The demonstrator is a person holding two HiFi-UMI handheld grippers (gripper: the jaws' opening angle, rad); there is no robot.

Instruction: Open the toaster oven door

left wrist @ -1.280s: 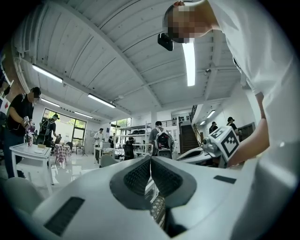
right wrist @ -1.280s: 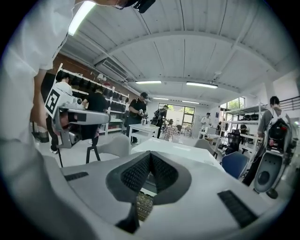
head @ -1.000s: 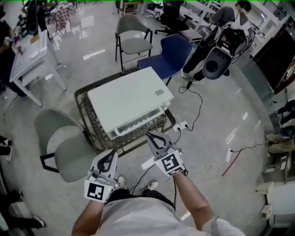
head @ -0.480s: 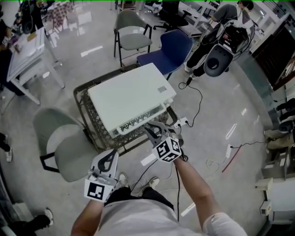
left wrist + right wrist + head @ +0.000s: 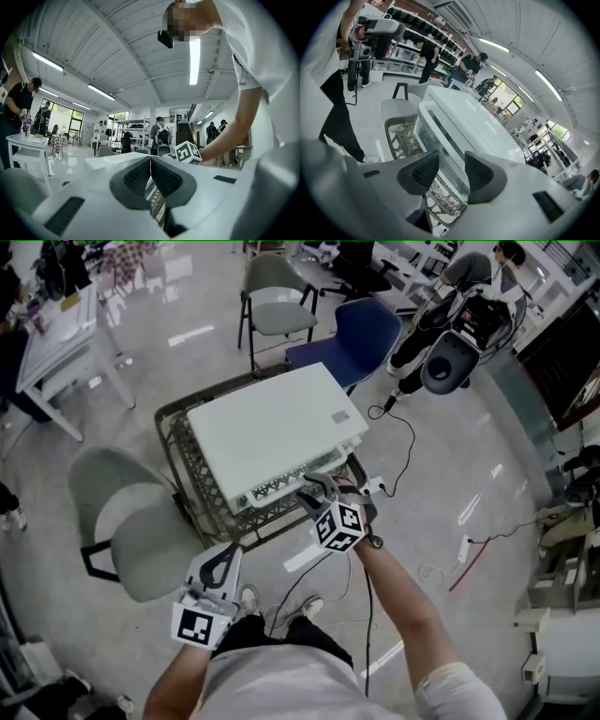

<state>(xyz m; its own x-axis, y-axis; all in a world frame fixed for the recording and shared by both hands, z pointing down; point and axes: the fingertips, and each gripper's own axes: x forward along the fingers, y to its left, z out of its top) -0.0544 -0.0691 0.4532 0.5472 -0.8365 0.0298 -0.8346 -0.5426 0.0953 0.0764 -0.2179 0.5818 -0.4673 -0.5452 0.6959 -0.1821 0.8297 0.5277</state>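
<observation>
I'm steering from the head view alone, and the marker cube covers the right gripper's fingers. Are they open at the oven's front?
Observer: Yes. In the right gripper view, the right gripper has just been opening. Its fingers stand apart, and the toaster oven's white handle runs into the gap, not pinched.
Operator: And the left one?
Observer: The left gripper view shows the left gripper shut, with nothing between its fingers.
</observation>
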